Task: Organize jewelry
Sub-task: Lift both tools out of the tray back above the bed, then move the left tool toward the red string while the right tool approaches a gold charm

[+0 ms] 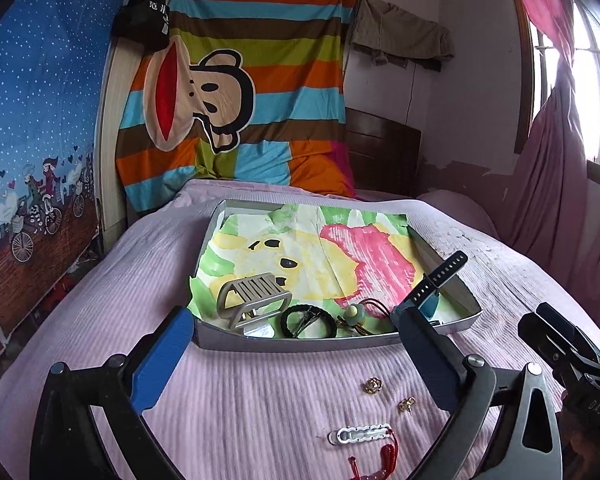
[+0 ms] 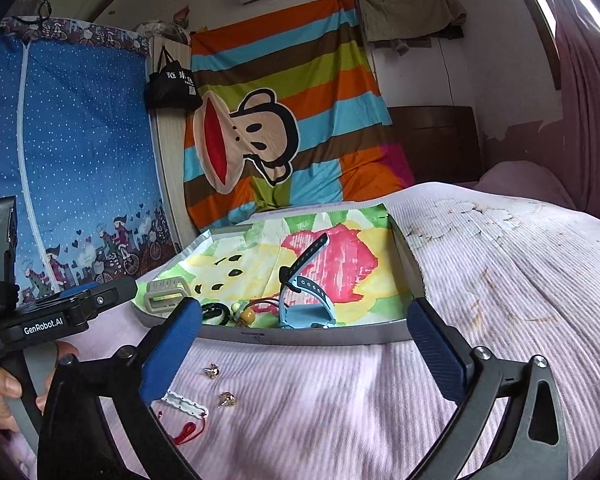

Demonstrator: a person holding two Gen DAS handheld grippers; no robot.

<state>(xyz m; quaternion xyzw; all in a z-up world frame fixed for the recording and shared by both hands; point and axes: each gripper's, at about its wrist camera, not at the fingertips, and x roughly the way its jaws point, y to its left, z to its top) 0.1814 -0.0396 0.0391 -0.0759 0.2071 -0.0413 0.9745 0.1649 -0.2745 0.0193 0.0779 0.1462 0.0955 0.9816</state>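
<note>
A shallow grey tray [image 1: 300,345] lined with painted paper lies on the bed; it also shows in the right wrist view [image 2: 300,336]. In it lie a grey hair claw [image 1: 254,300], a black hair tie [image 1: 308,321], a green bead charm [image 1: 354,313] and a blue watch [image 2: 306,304] with a black strap [image 1: 440,276]. On the bedspread in front lie two gold earrings [image 1: 373,385] [image 1: 406,404], a white hair clip [image 1: 360,434] and a red cord [image 1: 374,464]. My left gripper [image 1: 296,356] is open above them. My right gripper [image 2: 304,354] is open near the tray's front edge.
The pink ribbed bedspread [image 1: 140,292] covers the bed. A striped monkey sheet [image 1: 236,96] hangs at the head. A blue dotted wardrobe [image 1: 32,140] stands left, pink curtains [image 1: 556,152] right. The right gripper's body [image 1: 568,356] shows at the left view's right edge.
</note>
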